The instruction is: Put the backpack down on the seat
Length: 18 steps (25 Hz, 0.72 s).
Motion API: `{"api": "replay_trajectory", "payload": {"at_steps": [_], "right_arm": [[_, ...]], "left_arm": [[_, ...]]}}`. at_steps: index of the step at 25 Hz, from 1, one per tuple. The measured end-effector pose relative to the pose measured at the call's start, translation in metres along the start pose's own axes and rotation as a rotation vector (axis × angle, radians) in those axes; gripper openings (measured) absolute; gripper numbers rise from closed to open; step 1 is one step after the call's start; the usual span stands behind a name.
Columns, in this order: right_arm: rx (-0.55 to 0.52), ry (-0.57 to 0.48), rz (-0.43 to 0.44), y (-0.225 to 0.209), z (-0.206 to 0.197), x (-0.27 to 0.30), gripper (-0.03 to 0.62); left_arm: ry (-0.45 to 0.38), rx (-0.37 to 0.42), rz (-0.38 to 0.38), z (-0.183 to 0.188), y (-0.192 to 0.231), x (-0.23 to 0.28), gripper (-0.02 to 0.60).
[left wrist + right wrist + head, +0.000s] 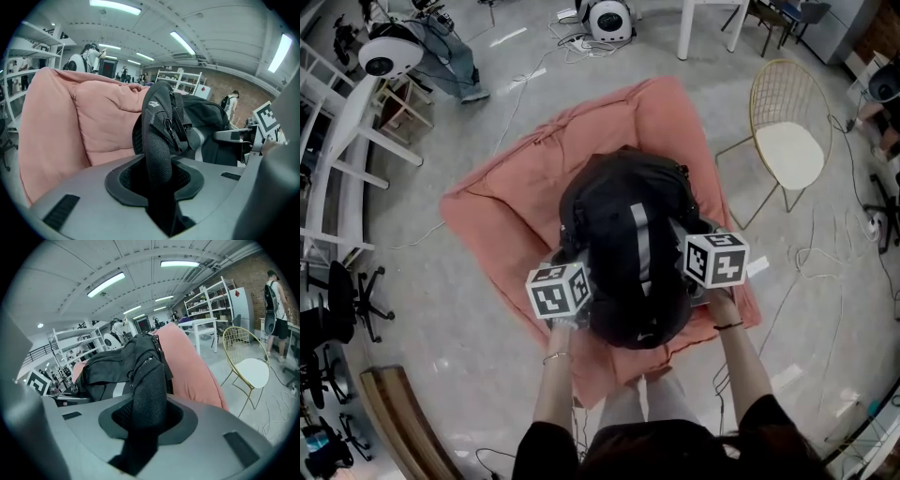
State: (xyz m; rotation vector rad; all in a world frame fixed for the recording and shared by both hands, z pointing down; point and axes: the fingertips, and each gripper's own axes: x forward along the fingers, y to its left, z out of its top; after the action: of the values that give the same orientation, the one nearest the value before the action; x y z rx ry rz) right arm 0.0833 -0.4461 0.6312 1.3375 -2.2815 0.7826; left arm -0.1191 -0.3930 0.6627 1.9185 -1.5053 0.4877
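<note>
left gripper (pixel 161 187) is clamped on the left strap (pixel 157 140), a black mesh band that rises straight out from between its jaws. right gripper (pixel 140 427) is closed the same way on the right strap (pixel 147 385), with the mesh pinched between its jaws. both straps lead up into the backpack (pixel 628 244), which is black with a grey stripe down its middle.

from above, the backpack sits between the two grippers, their marker cubes close on either side of its near end. it is over the middle of the seat (pixel 502 211), a big soft pink cushion spread on the floor (pixel 450 347). in the gripper views the far side of the pack is up against the pink fabric. i can't tell whether its weight is on the seat or on the straps.

a wire chair (pixel 787 141) with a white pad stands to the right, well apart from the seat. loose cables (pixel 811 262) lie on the floor beside it.
</note>
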Motion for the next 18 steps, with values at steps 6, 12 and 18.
{"api": "replay_trajectory", "payload": {"at_steps": [6,12,18], "right_arm": [[0.004,0.012,-0.014,-0.008,0.006,0.023,0.100],[0.035,-0.014,-0.002,-0.013,0.009,0.033,0.137],[0.023,-0.047,-0.041,-0.015,0.010,0.039,0.169]], "left_arm": [[-0.014,-0.011,0.009,0.008,0.015,0.020,0.117],[-0.015,-0.034,-0.001,0.010,0.024,0.030,0.140],[-0.011,-0.051,0.016,0.009,0.029,0.036,0.174]]}}
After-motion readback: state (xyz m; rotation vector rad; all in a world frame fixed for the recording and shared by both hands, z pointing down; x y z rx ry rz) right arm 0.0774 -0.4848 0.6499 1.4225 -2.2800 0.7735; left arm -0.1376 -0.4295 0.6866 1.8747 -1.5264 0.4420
